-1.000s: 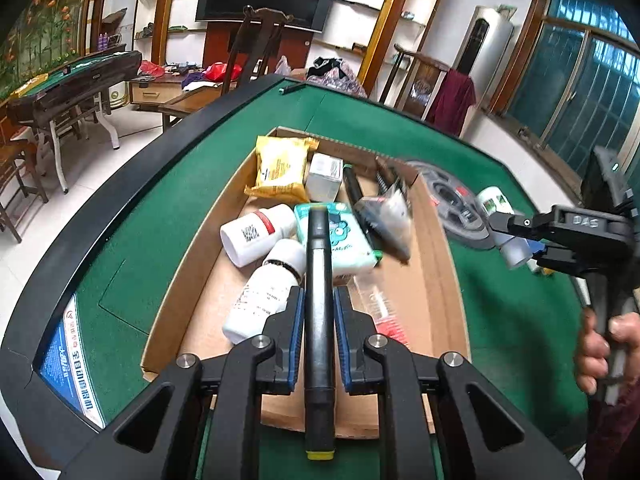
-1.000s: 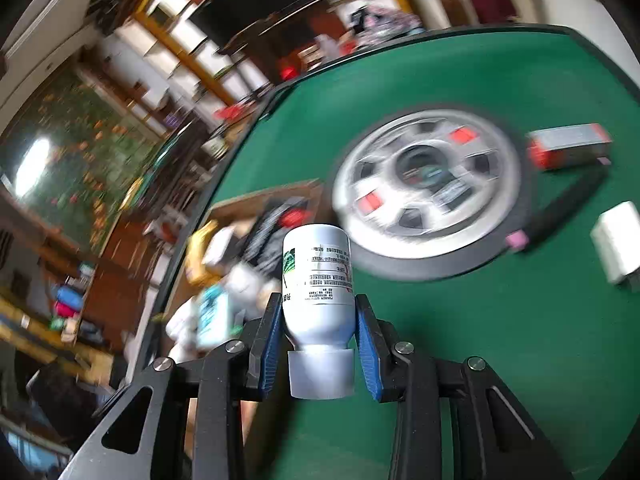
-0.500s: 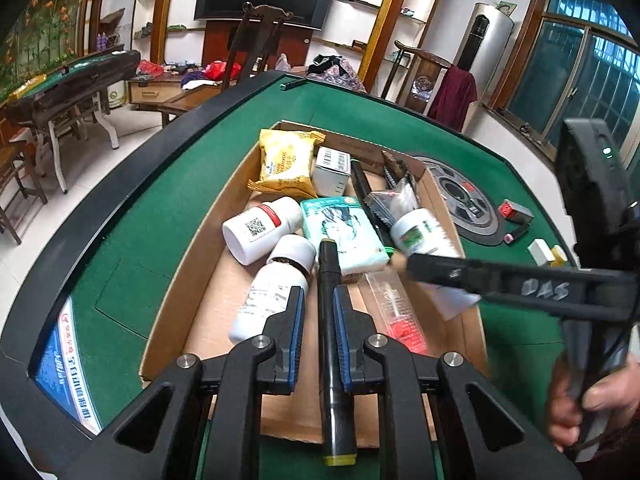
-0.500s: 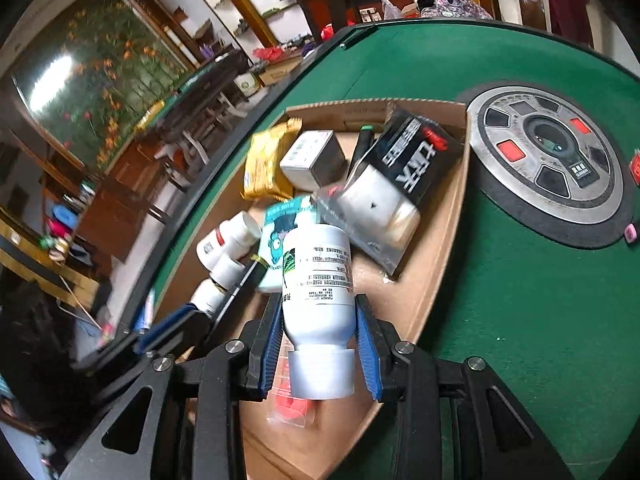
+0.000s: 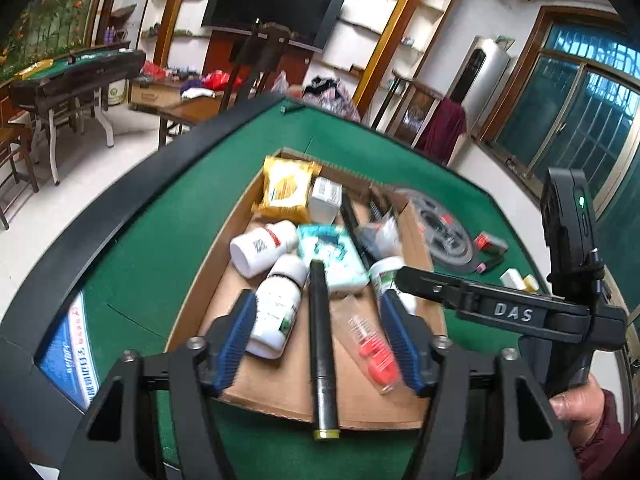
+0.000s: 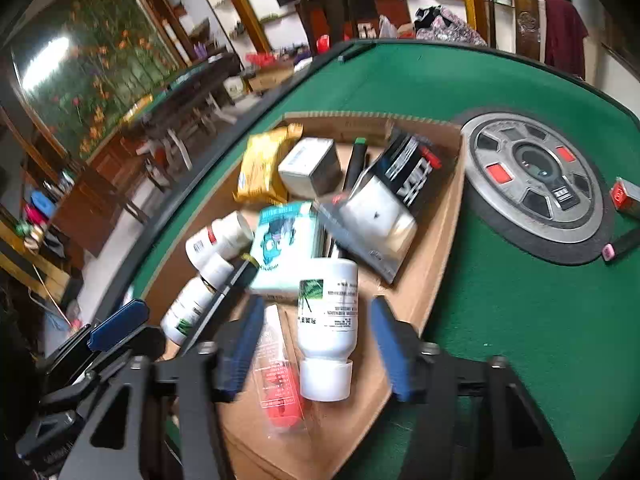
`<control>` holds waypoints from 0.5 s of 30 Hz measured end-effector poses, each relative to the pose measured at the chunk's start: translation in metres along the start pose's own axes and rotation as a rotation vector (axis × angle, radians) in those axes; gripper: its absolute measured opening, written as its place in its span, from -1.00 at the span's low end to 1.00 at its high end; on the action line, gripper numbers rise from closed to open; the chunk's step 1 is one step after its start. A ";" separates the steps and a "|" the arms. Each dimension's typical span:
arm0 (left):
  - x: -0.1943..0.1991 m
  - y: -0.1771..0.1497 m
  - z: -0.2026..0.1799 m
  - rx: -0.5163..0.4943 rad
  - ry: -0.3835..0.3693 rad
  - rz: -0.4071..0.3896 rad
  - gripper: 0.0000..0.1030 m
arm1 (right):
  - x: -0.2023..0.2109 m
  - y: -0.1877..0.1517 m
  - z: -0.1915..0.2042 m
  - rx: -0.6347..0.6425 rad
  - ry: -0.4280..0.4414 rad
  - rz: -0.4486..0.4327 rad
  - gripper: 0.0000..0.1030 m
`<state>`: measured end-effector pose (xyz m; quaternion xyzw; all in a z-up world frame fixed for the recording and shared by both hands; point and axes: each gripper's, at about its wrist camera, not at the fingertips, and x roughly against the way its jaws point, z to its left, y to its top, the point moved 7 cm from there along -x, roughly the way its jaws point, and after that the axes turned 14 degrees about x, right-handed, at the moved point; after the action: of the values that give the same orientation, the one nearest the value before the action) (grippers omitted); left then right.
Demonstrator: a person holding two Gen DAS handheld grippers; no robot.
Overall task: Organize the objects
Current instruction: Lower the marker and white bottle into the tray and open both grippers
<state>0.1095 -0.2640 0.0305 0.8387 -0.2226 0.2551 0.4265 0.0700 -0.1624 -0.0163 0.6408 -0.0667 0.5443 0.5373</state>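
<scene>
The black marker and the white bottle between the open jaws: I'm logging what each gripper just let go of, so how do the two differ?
The black marker is thin, dark and yellow-tipped; the white bottle is fat, pale and labelled. The marker's near end overhangs the cardboard box's near edge; the bottle lies wholly inside. The marker lies between the left gripper's pads, the bottle between the right gripper's. Both lie flat, untouched, the jaws having just opened.

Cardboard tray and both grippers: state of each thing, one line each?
left gripper: fingers open, have just been opening, black marker between them untouched
right gripper: fingers open, have just been opening, white bottle between them released
black marker: lying in tray, tail past the near edge
white bottle: lying on its side, capped
cardboard tray: open-topped, crowded
</scene>
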 end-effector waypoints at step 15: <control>-0.017 -0.022 -0.115 -0.151 -0.147 0.133 0.67 | 0.148 -0.054 -0.212 -0.248 -0.418 -0.189 0.84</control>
<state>0.0815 -0.1540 0.0649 0.8040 -0.3269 0.2030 0.4534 0.0330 0.0951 0.0281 0.6719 -0.1823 0.3350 0.6349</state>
